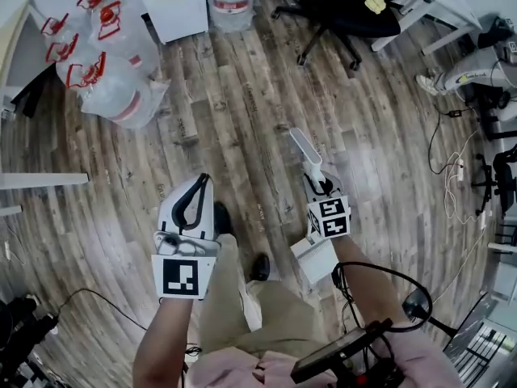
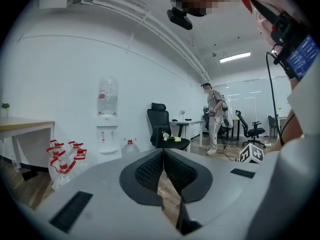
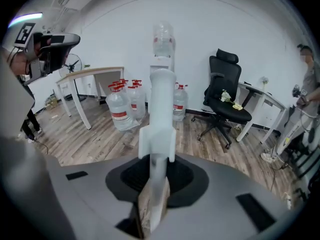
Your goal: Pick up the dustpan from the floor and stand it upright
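Observation:
My right gripper (image 1: 317, 186) is shut on the white handle of the dustpan (image 1: 305, 152), held above the wooden floor in front of the person. In the right gripper view the dustpan handle (image 3: 161, 109) rises straight up from between the jaws of the right gripper (image 3: 152, 184) and blocks the middle of the view. The pan end is not visible there. My left gripper (image 1: 200, 186) hovers to the left, level with the right one. Its jaws meet at the tips, with nothing between them, which the left gripper (image 2: 163, 156) also shows in its own view.
Several red-capped water bottles (image 1: 105, 63) lie at the back left beside a white dispenser (image 1: 174, 2). A black office chair (image 1: 339, 14) stands at the back, and cables (image 1: 456, 176) trail on the right. The person's shoes (image 1: 258, 267) are below the grippers. Another person (image 2: 214, 116) stands far off.

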Demonstrator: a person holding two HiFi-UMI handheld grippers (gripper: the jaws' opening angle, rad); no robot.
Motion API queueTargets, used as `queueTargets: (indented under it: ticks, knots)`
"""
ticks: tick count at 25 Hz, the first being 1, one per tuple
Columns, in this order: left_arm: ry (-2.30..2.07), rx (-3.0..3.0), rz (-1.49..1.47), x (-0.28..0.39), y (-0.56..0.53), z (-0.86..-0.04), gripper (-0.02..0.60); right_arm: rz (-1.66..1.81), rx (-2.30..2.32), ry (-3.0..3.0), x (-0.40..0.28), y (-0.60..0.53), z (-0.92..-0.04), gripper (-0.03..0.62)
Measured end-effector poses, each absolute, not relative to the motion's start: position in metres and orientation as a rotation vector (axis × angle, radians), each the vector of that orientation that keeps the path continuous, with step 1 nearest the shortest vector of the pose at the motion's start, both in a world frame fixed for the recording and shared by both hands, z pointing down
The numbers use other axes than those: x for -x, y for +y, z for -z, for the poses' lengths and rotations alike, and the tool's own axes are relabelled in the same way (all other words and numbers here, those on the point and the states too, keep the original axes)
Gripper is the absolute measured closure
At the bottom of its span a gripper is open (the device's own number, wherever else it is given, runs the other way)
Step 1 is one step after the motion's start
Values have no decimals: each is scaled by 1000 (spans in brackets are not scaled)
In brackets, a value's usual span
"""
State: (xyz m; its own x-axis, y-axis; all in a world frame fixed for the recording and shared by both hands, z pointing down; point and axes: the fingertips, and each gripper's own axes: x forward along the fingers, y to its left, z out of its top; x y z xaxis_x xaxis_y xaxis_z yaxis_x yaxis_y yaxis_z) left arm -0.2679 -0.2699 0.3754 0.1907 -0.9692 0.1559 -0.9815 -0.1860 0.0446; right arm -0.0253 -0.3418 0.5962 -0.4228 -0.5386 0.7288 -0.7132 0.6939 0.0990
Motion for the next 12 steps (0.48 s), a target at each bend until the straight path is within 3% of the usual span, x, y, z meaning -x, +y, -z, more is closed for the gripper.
queueTargets:
  ticks: [12]
  knots:
    - [-1818, -2482, -98, 139, -197, -289, 568, -234, -1080, -2204, -67, -251, -520, 520]
